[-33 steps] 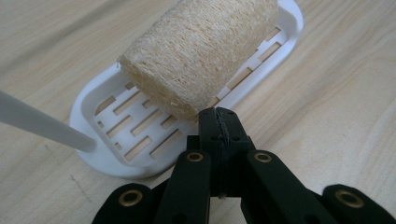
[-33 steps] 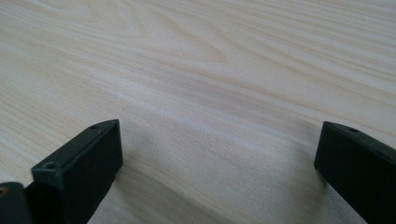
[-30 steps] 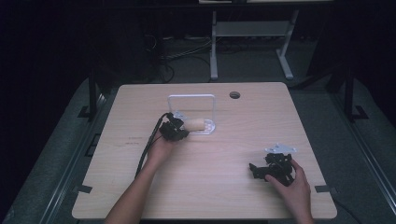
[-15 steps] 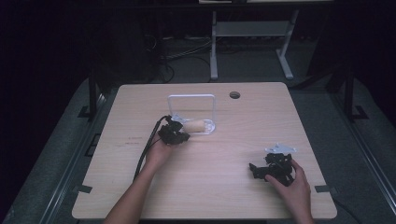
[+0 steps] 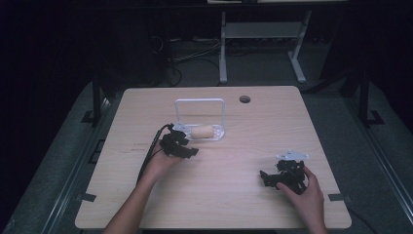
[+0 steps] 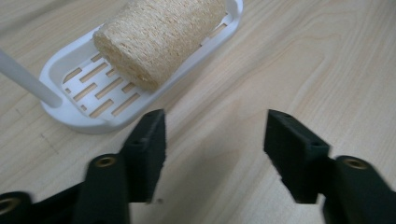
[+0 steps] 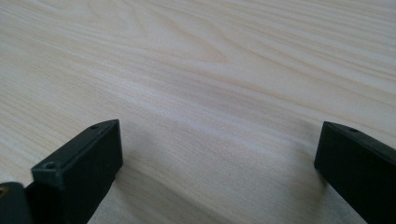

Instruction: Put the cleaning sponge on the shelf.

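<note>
The left claw (image 6: pixel 212 154) is spread and empty, low over the desk (image 5: pixel 234 195). Just ahead of it the loofah (image 6: pixel 159 39) lies in the white tray (image 6: pixel 70 105). I judge the reach step is in hand; next, the claw must advance and close around the loofah. The right claw (image 7: pixel 219 172) is spread wide, resting on bare desk.
</note>
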Demonstrator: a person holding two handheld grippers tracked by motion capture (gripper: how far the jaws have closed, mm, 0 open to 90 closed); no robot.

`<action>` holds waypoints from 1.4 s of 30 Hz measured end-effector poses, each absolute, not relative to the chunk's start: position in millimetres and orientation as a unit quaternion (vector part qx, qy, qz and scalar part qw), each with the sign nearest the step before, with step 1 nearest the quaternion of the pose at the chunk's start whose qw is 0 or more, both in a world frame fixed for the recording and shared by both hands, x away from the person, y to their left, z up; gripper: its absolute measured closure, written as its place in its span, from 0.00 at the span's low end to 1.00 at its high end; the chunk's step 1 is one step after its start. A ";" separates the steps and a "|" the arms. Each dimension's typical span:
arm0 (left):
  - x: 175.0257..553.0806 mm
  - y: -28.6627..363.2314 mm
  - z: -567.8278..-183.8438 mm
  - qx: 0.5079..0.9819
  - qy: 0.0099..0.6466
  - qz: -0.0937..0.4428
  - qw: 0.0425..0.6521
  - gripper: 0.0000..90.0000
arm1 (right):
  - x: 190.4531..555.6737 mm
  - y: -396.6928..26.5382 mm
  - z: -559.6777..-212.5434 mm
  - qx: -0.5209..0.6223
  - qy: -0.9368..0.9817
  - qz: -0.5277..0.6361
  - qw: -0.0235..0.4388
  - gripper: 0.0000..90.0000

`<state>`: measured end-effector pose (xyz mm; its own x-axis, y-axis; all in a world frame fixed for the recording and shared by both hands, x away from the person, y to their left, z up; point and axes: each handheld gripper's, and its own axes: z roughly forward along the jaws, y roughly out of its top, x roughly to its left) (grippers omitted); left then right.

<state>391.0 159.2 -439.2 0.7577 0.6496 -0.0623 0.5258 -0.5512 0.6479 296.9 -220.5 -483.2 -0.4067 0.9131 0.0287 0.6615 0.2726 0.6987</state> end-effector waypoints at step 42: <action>299.4 239.4 -447.4 0.852 0.351 0.166 0.351 0.15 | 296.9 -220.4 -483.2 0.509 0.773 0.324 0.194 0.01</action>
<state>299.4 239.4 -447.4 0.6982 0.7150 0.0353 0.4824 -0.5064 0.7147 296.9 -220.4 -483.2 -0.4061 0.9133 0.0295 0.6616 0.2716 0.6989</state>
